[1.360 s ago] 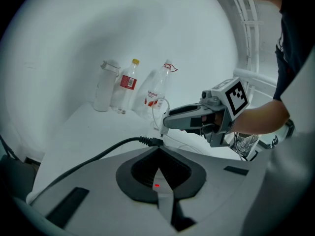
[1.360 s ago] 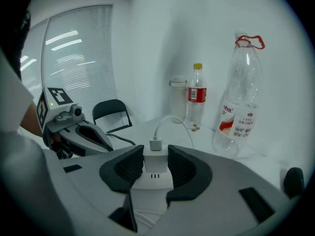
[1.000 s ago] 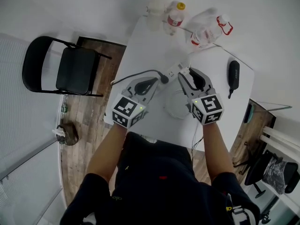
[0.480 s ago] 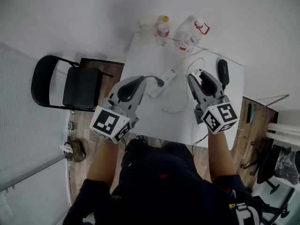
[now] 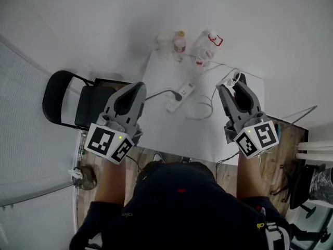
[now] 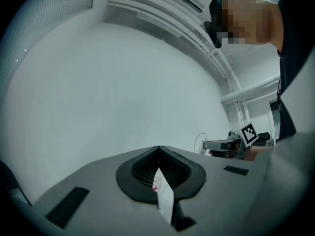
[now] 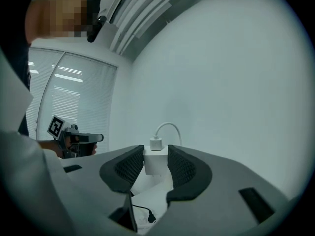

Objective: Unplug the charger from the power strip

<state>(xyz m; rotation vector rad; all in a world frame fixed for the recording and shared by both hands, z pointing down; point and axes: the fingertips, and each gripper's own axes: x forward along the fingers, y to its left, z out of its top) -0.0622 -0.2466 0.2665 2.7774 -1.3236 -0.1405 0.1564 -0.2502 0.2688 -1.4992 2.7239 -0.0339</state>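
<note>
The white power strip [image 5: 181,94] lies on the white table [image 5: 177,134], with a black plug and cord still in it on its left side. My right gripper [image 5: 233,83] is raised over the table's right side, shut on the small white charger [image 7: 155,160]. The charger is clear of the strip, and its white cable [image 7: 168,128] loops up from its top. My left gripper [image 5: 136,87] hovers off the table's left edge, its jaws shut [image 6: 158,154] with nothing held.
Several plastic bottles [image 5: 179,43] stand at the table's far edge. A loose white cable [image 5: 200,108] coils on the table near the strip. A black folding chair [image 5: 73,100] stands on the wooden floor to the left.
Both grippers have risen and drawn apart from the strip. The right one carried the charger up and to the right, away from the strip. The table looks smaller in the head view.
</note>
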